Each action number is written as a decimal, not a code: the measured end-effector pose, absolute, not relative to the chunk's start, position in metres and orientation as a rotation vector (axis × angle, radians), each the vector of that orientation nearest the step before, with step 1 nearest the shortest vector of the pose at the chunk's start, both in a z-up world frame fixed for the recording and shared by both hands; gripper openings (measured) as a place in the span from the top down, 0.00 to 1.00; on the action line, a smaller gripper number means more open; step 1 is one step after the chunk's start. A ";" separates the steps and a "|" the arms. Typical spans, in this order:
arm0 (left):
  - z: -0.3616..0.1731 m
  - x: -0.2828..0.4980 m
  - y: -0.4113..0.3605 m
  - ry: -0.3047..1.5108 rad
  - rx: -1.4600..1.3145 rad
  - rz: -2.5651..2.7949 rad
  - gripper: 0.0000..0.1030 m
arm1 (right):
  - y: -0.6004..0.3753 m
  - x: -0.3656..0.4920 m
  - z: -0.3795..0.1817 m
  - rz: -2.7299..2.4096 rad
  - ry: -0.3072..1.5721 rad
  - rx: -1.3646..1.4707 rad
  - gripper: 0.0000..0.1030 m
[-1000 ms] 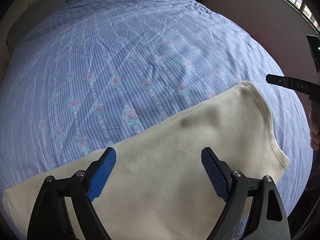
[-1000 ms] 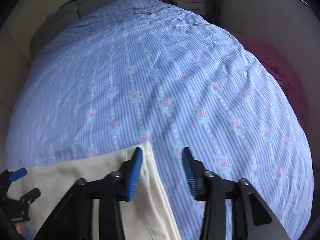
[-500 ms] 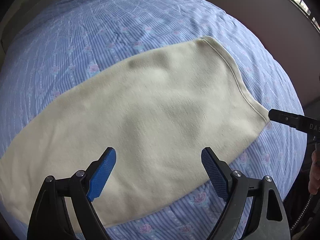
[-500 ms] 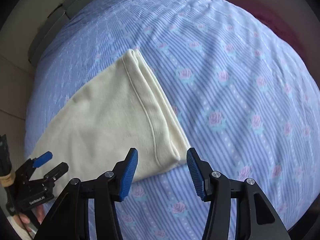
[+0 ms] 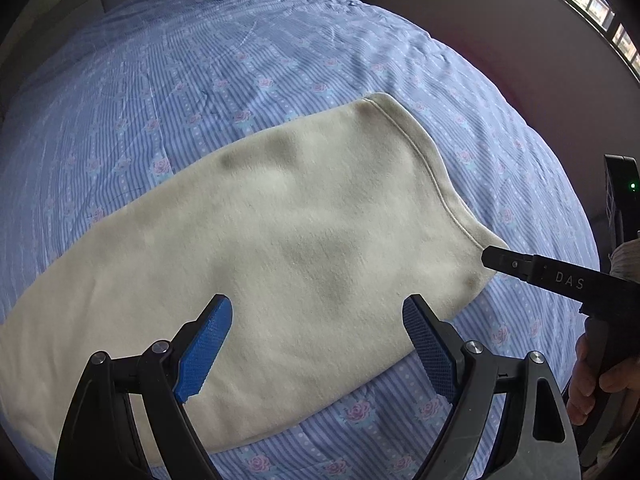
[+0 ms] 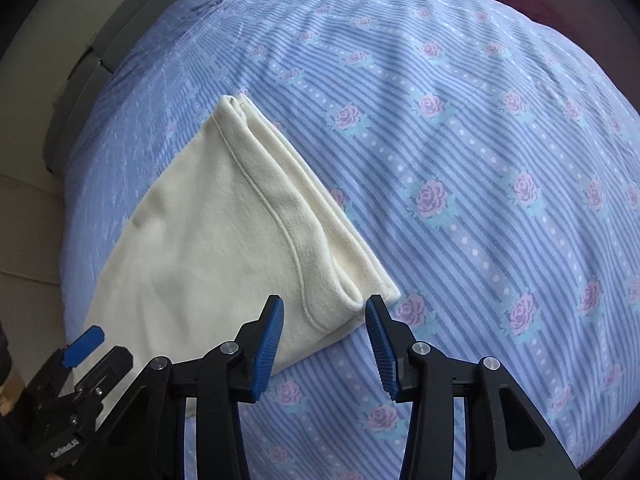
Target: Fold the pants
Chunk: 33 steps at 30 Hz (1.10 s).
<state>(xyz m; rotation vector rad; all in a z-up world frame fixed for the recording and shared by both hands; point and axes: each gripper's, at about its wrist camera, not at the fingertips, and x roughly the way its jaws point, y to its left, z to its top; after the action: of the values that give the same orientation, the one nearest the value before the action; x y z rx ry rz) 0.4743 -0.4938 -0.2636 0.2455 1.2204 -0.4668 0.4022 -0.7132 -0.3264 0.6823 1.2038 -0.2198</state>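
Cream fleece pants [image 5: 260, 240] lie flat on the bed, folded lengthwise, with the hemmed end toward the right. My left gripper [image 5: 316, 324] is open and empty, hovering over the pants' near edge. In the right wrist view the layered hem end of the pants [image 6: 240, 216] points at my right gripper [image 6: 324, 320], which is open with its jaws on either side of the near hem corner, not closed on it. The right gripper's tip also shows in the left wrist view [image 5: 496, 260] at that corner.
The bed is covered with a blue striped sheet with pink roses [image 5: 200, 80], also seen in the right wrist view [image 6: 480, 160]. A wall and window [image 5: 560, 20] lie to the right. A headboard or panel [image 6: 48, 120] borders the bed's far left.
Both grippers have pulled back and tilted down, so much more of the pants shows. The right gripper has come in at the near hem corner. Both stayed open.
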 end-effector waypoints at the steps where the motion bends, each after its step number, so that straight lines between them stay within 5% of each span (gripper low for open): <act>1: -0.264 0.474 -0.494 1.224 0.244 -0.467 0.15 | -0.712 0.403 -0.327 -0.204 1.196 0.699 0.58; 10: -0.264 0.471 -0.498 1.236 0.235 -0.477 0.15 | -0.713 0.412 -0.351 -0.180 1.234 0.792 0.58; 11: -0.264 0.471 -0.499 1.236 0.236 -0.479 0.15 | -0.711 0.414 -0.350 -0.182 1.230 0.784 0.61; 13: -0.264 0.471 -0.500 1.237 0.240 -0.483 0.15 | -0.710 0.417 -0.347 -0.191 1.217 0.761 0.83; 16: -0.263 0.472 -0.500 1.234 0.245 -0.487 0.15 | -0.713 0.411 -0.331 -0.214 1.174 0.762 0.91; 21: -0.262 0.472 -0.501 1.235 0.243 -0.497 0.15 | -0.710 0.412 -0.282 -0.263 1.092 0.578 0.93; 27: -0.264 0.465 -0.508 1.253 0.250 -0.503 0.15 | -0.722 0.423 -0.340 -0.300 1.260 0.551 0.93; 29: -0.263 0.462 -0.510 1.253 0.260 -0.503 0.15 | -0.723 0.420 -0.342 -0.311 1.261 0.553 0.91; 31: -0.260 0.460 -0.510 1.253 0.256 -0.496 0.15 | -0.723 0.421 -0.339 -0.346 1.283 0.522 0.62; 33: -0.255 0.459 -0.507 1.257 0.242 -0.485 0.15 | -0.725 0.415 -0.328 -0.389 1.298 0.483 0.54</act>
<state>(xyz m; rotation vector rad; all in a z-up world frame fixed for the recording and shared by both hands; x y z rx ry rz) 0.4587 -0.5071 -0.2555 0.2419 1.2574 -0.4846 0.4148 -0.7253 -0.3281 0.4833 1.2982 -0.3889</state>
